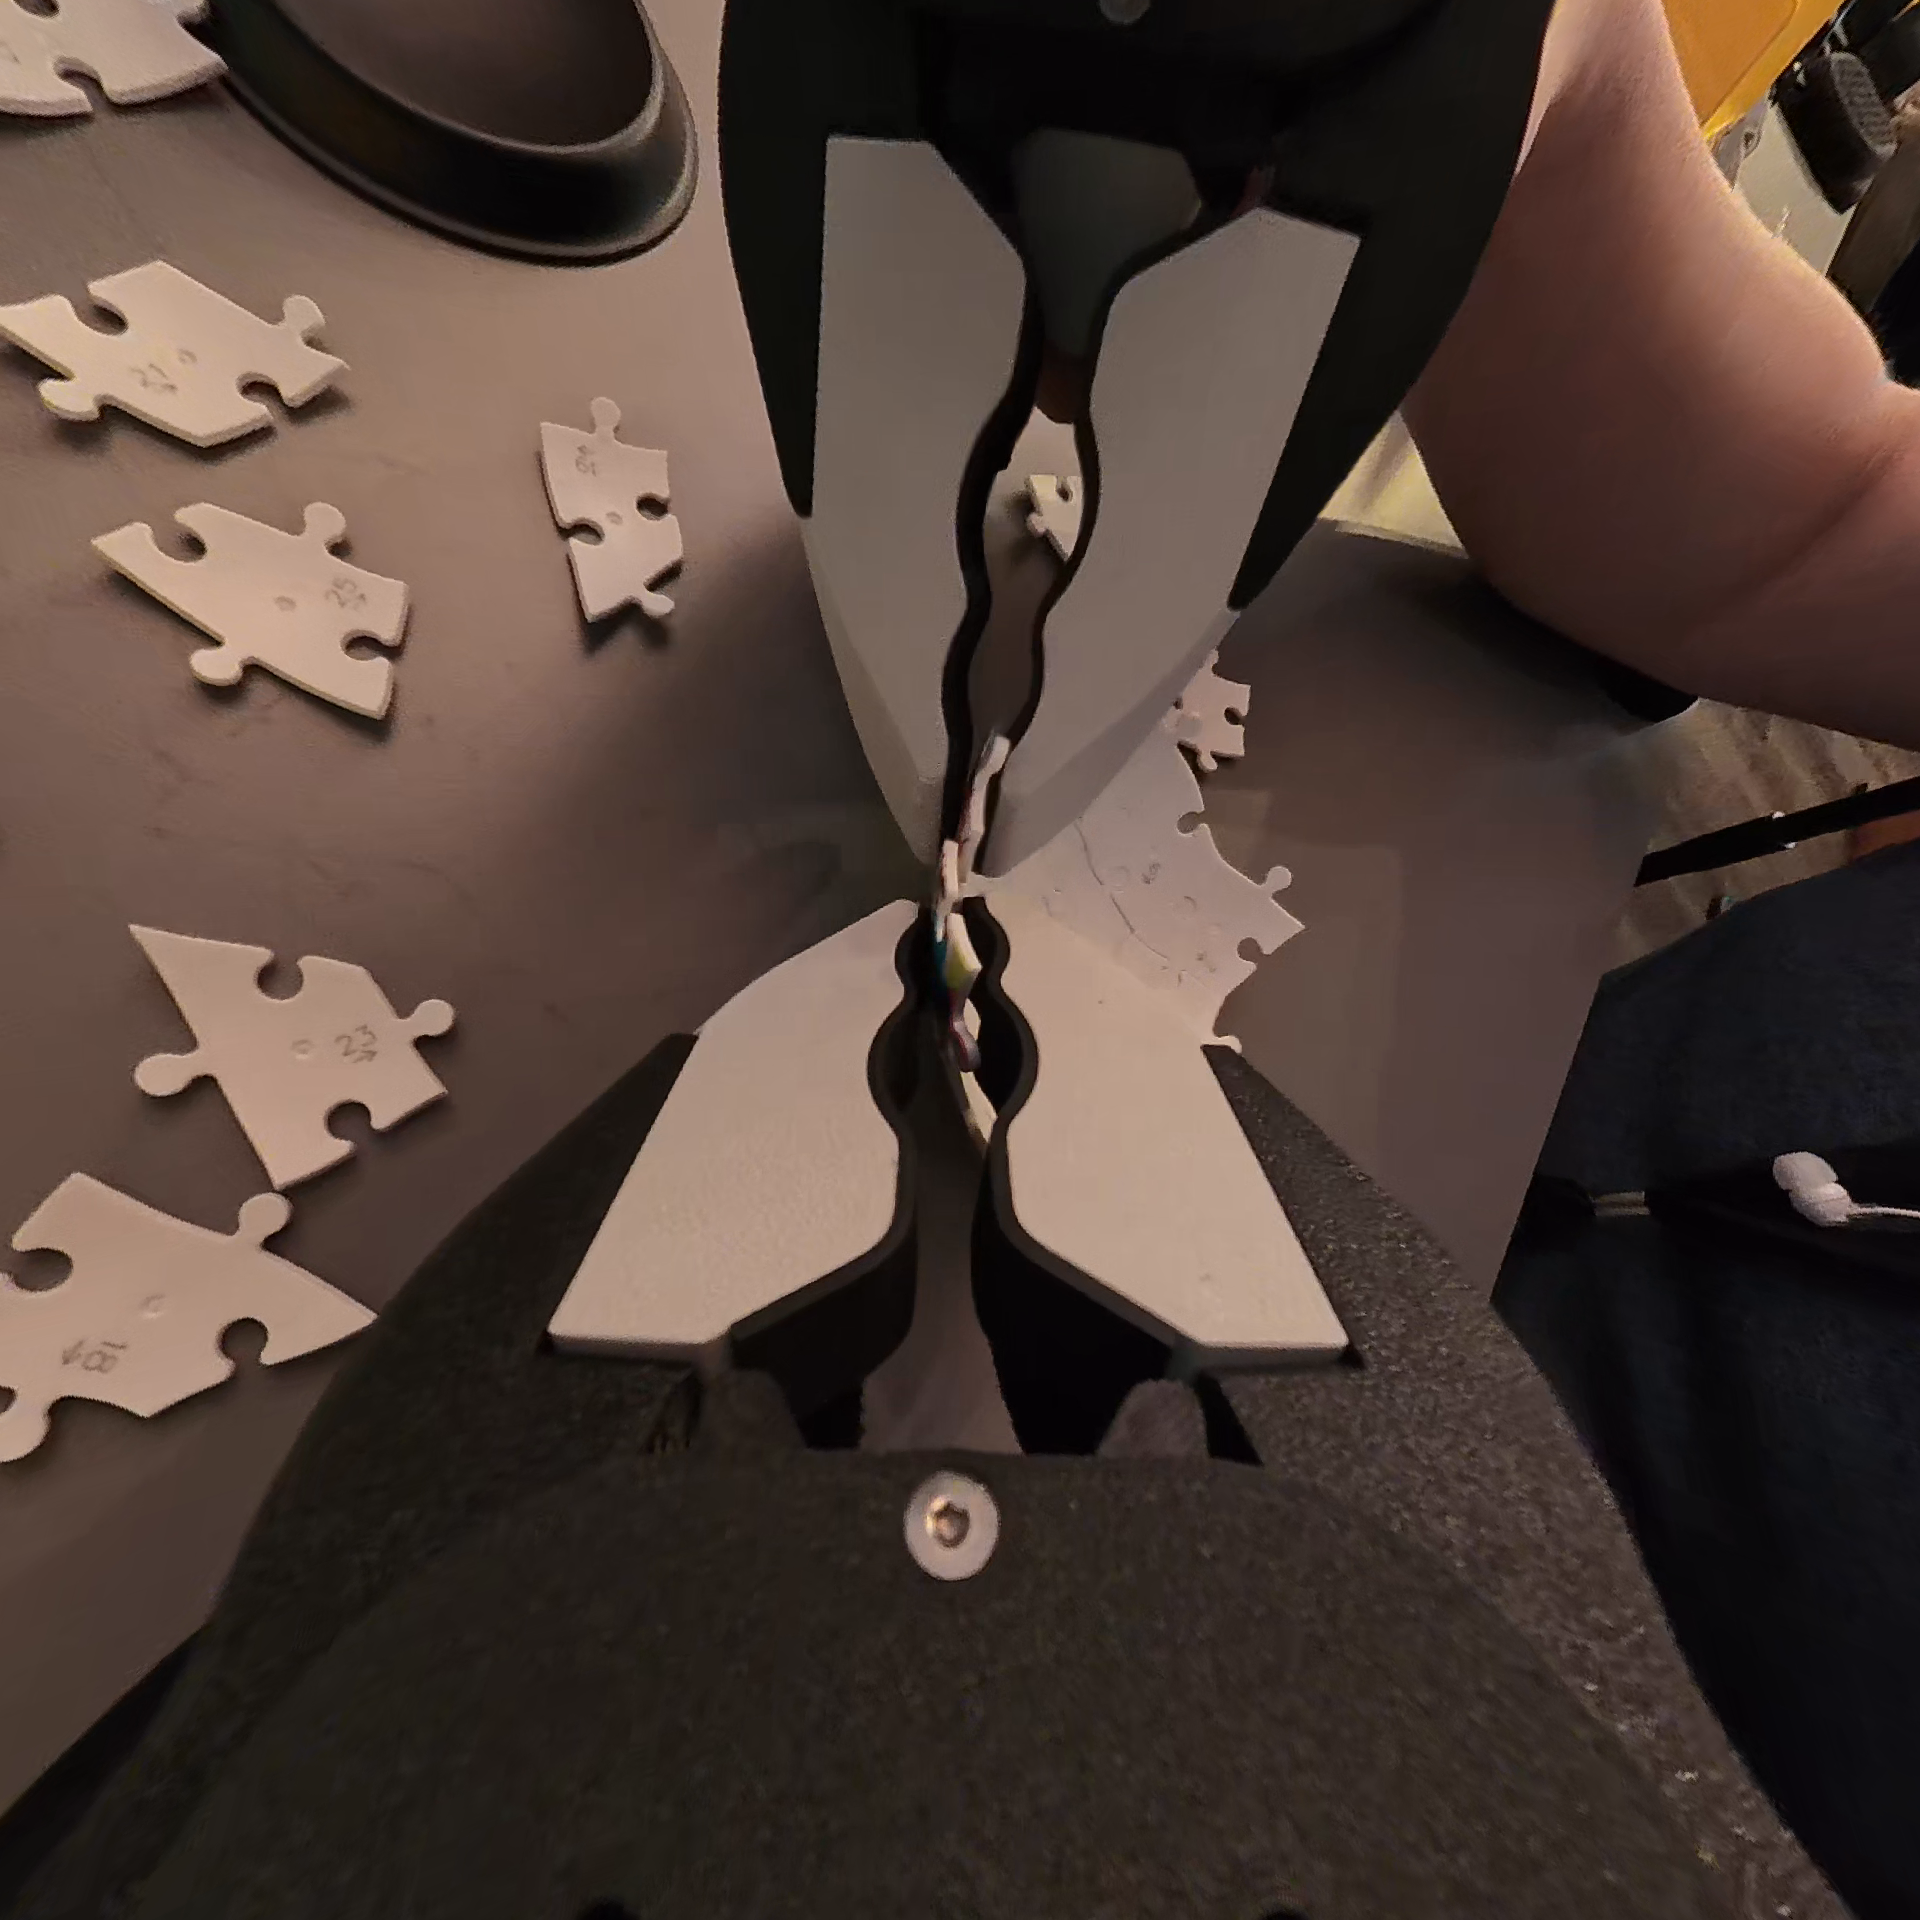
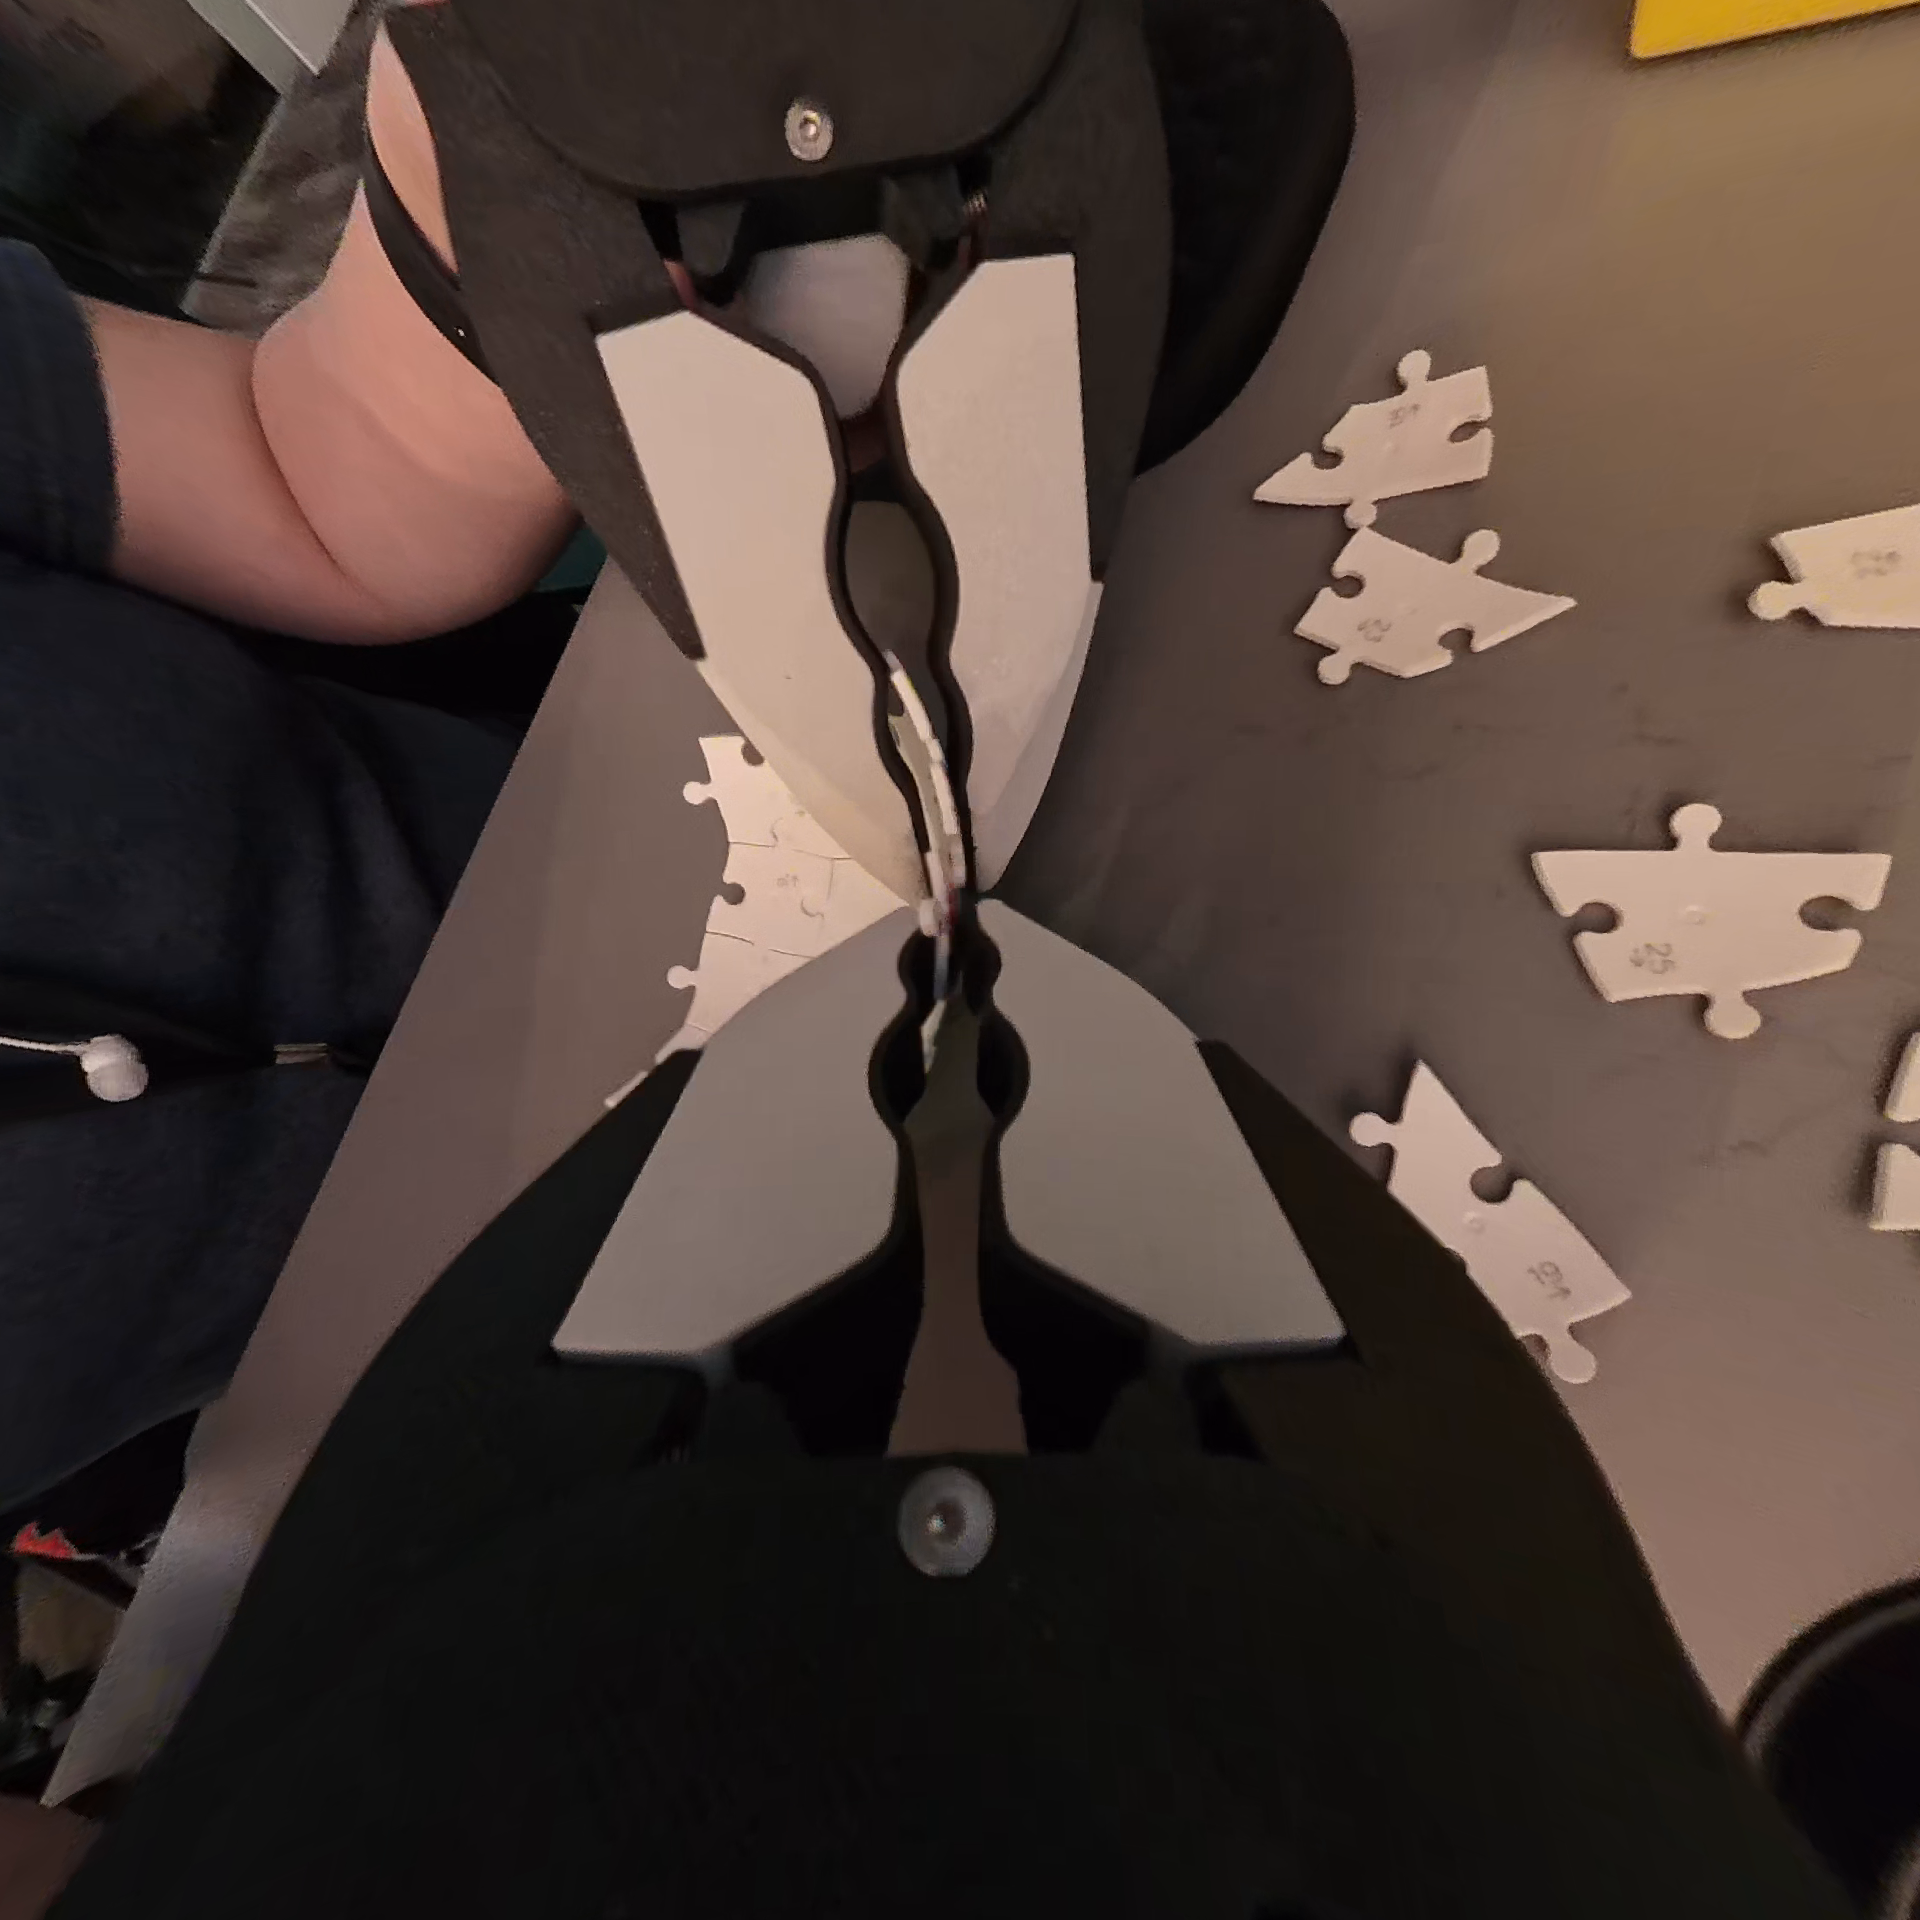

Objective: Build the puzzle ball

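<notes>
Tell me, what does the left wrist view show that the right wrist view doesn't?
Only the left wrist view shows the black ring at the table's far left corner. Only the right wrist view shows a yellow object at the top right edge and a dark round object at the bottom right. Both share the left gripper and right gripper meeting tip to tip, each shut on a thin puzzle piece seen edge-on, the joined puzzle section on the table below, and loose white pieces scattered on the grey table.
</notes>
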A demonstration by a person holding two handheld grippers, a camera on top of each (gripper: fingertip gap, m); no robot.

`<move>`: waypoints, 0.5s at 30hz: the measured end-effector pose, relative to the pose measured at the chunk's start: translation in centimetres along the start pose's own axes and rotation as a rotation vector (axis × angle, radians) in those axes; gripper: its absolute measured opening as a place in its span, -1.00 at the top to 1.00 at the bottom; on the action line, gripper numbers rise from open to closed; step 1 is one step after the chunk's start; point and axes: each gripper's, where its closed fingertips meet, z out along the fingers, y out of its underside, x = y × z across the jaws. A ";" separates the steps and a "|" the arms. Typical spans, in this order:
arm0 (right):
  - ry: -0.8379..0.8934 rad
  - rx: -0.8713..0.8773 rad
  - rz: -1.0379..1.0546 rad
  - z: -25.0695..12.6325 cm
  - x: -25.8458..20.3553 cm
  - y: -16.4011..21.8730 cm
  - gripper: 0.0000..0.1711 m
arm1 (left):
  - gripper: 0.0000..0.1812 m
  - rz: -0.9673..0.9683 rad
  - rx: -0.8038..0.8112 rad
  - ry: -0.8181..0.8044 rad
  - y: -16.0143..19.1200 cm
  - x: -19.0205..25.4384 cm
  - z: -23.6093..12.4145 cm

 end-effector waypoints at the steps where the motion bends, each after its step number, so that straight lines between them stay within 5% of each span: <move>1: 0.004 -0.006 -0.003 0.0 0.0 0.1 0.96 | 0.94 -0.006 -0.001 0.009 0.0 0.1 0.1; 7: -0.020 -0.015 0.054 -0.1 0.2 0.6 0.96 | 0.83 0.025 0.038 -0.033 -0.3 -0.3 -0.8; 15: -0.024 -0.038 0.053 -0.2 0.1 0.9 0.96 | 0.97 0.014 0.058 -0.012 -0.4 -0.4 -1.1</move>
